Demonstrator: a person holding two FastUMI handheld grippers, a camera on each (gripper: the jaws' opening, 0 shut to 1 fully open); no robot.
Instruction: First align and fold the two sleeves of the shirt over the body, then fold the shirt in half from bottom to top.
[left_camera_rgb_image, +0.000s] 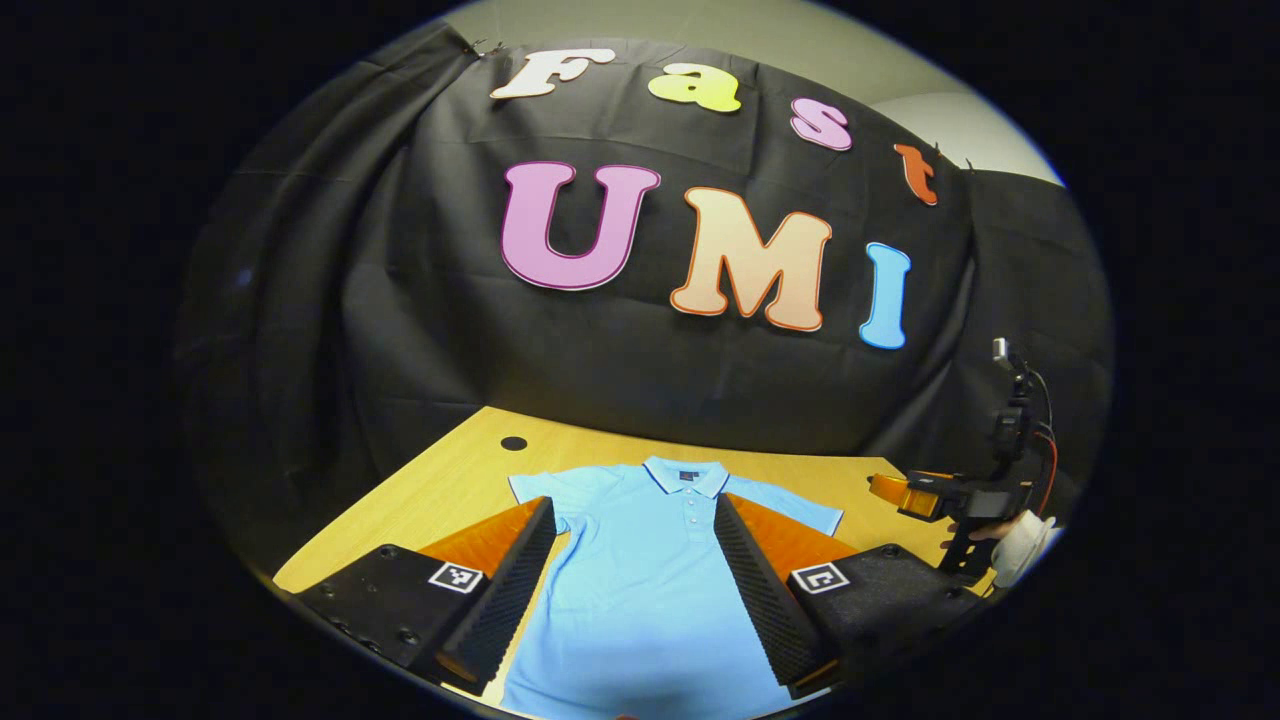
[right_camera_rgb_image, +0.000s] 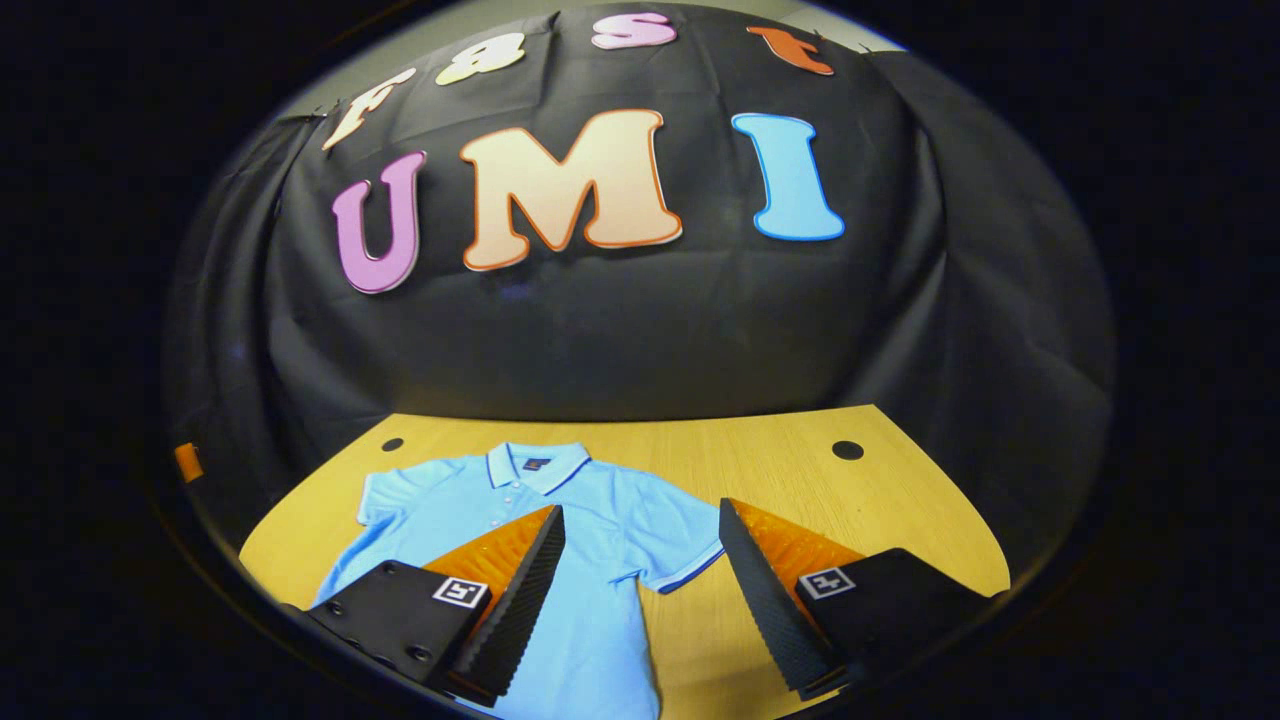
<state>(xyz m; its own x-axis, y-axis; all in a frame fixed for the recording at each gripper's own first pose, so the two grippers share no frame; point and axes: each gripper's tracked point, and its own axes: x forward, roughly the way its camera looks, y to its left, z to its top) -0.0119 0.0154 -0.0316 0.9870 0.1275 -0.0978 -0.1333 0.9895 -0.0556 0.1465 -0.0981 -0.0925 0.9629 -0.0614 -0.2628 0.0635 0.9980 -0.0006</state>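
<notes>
Left tool (left_camera_rgb_image: 635, 575): fingers spread wide, grasping nothing, held above the lower body of the shirt (left_camera_rgb_image: 640, 580). Right tool (right_camera_rgb_image: 640, 590): likewise spread and empty, poised over the shirt's right side, one finger above the cloth, the other above bare worktop (right_camera_rgb_image: 800, 470); the same tool appeared at the far right of the left gripper view (left_camera_rgb_image: 905, 495), carried in a person's hand (left_camera_rgb_image: 1020, 545), its fingers too small there to judge. Shirt: light blue short-sleeved polo, lying flat and face up on the wooden worktop, front placket and collar (left_camera_rgb_image: 685, 475) visible. Both sleeves (right_camera_rgb_image: 690, 560) lay spread outward from the body, neither folded in; the hem ran out of view towards the tools. Progress, as judged: no fold made; both sleeve folds and the bottom-to-top fold all remained. Orientation: collar pointed away from the tools, towards the booth wall; hem nearest the holder. Long axis: collar to hem, running roughly straight ahead of the left tool, slightly skewed in the right gripper view.
</notes>
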